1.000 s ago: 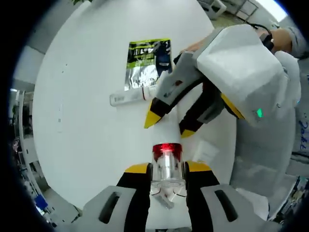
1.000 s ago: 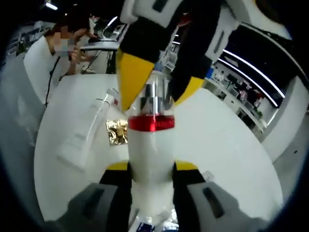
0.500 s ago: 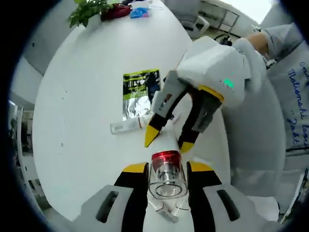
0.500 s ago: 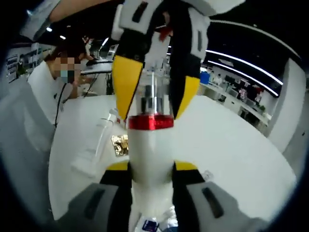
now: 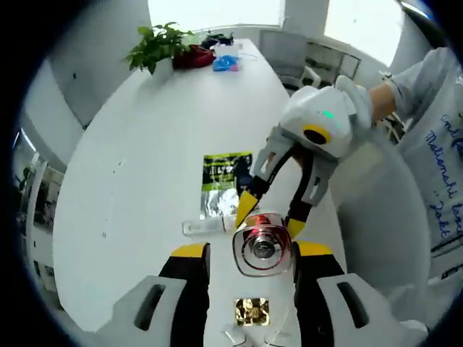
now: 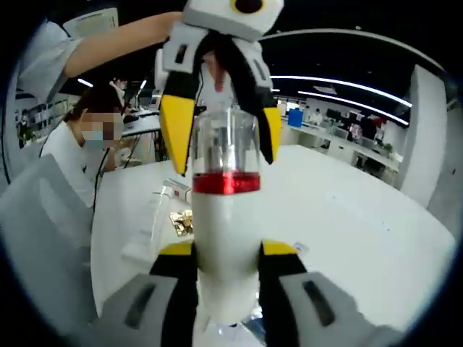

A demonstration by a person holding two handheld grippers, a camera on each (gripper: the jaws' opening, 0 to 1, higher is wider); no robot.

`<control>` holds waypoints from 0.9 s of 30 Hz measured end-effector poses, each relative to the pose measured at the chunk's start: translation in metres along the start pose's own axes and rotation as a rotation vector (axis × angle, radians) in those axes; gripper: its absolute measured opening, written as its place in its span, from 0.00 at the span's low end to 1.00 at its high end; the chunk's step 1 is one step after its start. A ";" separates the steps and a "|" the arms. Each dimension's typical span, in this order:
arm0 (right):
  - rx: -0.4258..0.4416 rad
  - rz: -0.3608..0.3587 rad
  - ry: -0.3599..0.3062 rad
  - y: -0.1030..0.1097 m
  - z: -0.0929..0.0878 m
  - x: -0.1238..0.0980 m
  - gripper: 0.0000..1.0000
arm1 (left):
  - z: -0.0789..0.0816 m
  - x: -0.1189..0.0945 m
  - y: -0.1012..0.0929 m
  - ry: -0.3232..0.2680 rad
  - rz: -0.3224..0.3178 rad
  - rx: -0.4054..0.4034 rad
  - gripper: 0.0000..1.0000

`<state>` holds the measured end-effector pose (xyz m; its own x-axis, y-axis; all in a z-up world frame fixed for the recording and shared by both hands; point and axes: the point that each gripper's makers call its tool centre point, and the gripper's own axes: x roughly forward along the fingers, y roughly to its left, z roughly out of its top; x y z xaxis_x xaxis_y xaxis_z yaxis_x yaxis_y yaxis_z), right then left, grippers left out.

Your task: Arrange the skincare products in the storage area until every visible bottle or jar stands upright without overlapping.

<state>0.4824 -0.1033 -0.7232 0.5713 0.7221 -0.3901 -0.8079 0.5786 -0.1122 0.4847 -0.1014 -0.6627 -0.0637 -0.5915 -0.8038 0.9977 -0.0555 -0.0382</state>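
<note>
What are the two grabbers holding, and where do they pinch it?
One white bottle: the right gripper pinches its white body, and the left gripper pinches its clear cap at the top.

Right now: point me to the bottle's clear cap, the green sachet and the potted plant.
clear cap [image 6: 223, 141], right gripper view, on its transparent side wall.
green sachet [image 5: 223, 172], left gripper view, on its printed upper half.
potted plant [image 5: 160, 45], left gripper view, on the leaves.

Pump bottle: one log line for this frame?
pump bottle: upright | right gripper: shut on body | left gripper: shut on clear cap | table: tube, sachet flat
</note>
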 end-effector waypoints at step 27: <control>0.236 -0.025 -0.102 -0.004 -0.008 -0.055 0.31 | 0.073 0.018 -0.004 -0.613 0.022 -0.242 0.34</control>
<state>0.4528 -0.1484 -0.7090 0.6120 0.7339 -0.2947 -0.7438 0.6607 0.1006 0.4780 -0.1707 -0.6331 0.0274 -0.9452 -0.3253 0.9711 0.1023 -0.2154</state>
